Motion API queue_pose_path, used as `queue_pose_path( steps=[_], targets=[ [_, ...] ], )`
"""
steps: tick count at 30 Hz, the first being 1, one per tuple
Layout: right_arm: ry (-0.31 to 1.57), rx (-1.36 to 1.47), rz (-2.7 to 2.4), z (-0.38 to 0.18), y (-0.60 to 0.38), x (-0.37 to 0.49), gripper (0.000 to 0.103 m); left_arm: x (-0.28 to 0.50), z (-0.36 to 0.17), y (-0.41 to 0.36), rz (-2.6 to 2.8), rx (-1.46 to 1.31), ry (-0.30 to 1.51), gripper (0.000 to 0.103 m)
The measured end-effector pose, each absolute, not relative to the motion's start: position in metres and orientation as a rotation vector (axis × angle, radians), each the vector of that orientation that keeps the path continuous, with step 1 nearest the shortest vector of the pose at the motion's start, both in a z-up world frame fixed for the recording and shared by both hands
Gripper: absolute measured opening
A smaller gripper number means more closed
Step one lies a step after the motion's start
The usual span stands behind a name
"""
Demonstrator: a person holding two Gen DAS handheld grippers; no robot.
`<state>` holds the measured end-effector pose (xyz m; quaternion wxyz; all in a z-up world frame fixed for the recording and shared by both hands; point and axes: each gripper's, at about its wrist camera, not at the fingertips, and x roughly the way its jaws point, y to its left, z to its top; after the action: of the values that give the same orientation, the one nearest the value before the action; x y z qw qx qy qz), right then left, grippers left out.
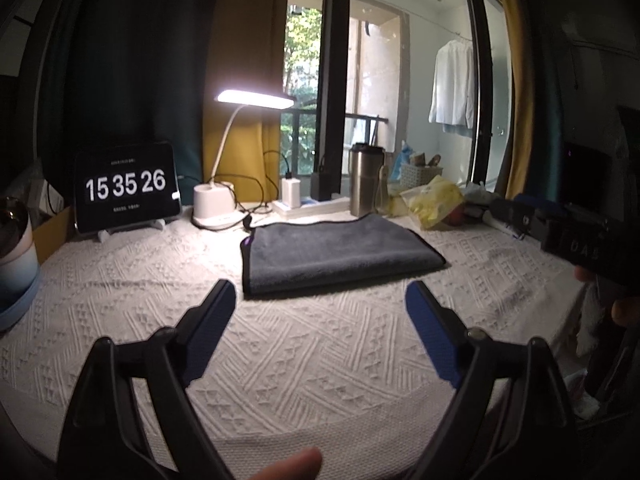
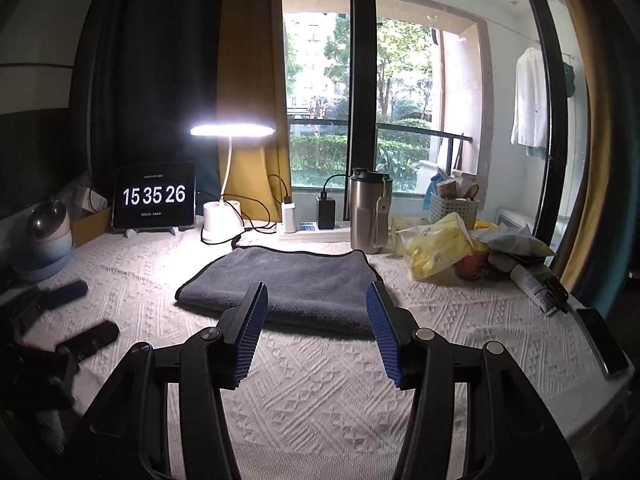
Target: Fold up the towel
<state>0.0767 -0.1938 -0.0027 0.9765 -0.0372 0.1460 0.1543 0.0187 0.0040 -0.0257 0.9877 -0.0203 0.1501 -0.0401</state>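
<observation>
A grey towel [image 1: 340, 254] with a dark hem lies folded flat on the white textured tablecloth [image 1: 304, 352], towards the back of the table. It also shows in the right wrist view [image 2: 288, 284]. My left gripper [image 1: 320, 300] is open and empty, held above the cloth just in front of the towel. My right gripper [image 2: 316, 300] is open and empty, its tips over the towel's near edge. The left gripper's fingers [image 2: 64, 292] show at the left of the right wrist view.
Along the back stand a tablet clock [image 1: 126, 188], a lit desk lamp [image 1: 224, 196], a power strip with chargers [image 1: 308, 200], a steel tumbler [image 1: 366, 180] and yellow bags [image 2: 436, 246]. A tube and a phone [image 2: 604, 340] lie at the right edge. A bowl [image 1: 16, 248] sits left.
</observation>
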Motion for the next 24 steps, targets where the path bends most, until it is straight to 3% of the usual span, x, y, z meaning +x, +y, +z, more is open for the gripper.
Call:
queue_pose_path(
  steps=[12, 16, 18, 24],
  targets=[
    [0.282, -0.036, 0.310, -0.014, -0.198, 0.037, 0.055, -0.013, -0.014, -0.005, -0.115, -0.002, 0.197, 0.088],
    [0.239, -0.010, 0.283, -0.013, -0.209, 0.022, 0.055, -0.025, -0.009, -0.010, -0.115, 0.035, 0.141, 0.097],
    [0.213, -0.007, 0.268, -0.012, -0.212, 0.017, 0.064, -0.029, -0.008, -0.015, -0.130, 0.050, 0.130, 0.097],
    [0.189, 0.005, 0.259, -0.010, -0.219, 0.014, 0.066, -0.030, -0.007, -0.024, -0.147, 0.059, 0.137, 0.097]
  ],
)
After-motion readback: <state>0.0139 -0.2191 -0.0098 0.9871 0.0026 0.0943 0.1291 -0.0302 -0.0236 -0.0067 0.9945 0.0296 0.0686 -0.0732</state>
